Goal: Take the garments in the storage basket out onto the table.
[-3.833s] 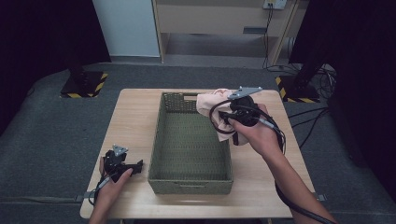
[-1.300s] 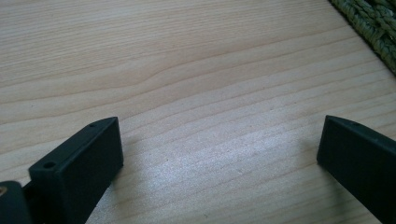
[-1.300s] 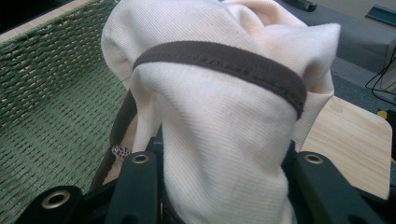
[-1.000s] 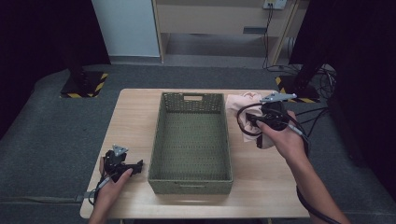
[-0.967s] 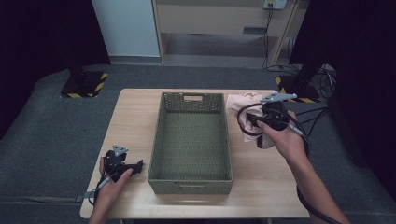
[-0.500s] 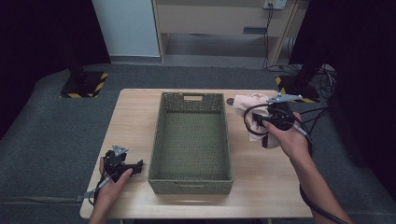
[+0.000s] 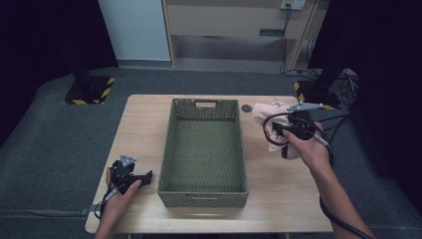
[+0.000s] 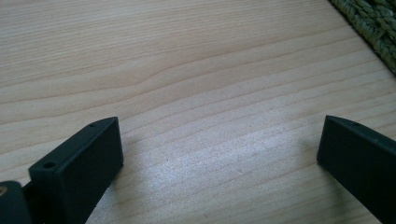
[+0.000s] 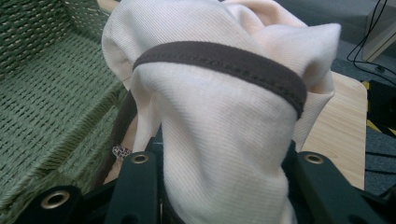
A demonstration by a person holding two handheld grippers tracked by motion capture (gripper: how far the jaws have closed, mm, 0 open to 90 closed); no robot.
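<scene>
The pale pink cloth with its brown trim is bunched between the jaws of the right tongs, which are clamped on it above the right part of the bench, just right of the green woven basket. To set it down well, lower it until the cloth rests flat before letting go. The left tongs gape wide and empty on the near left of the bench.

Cream cloth with brown trim; green woven basket.
</scene>
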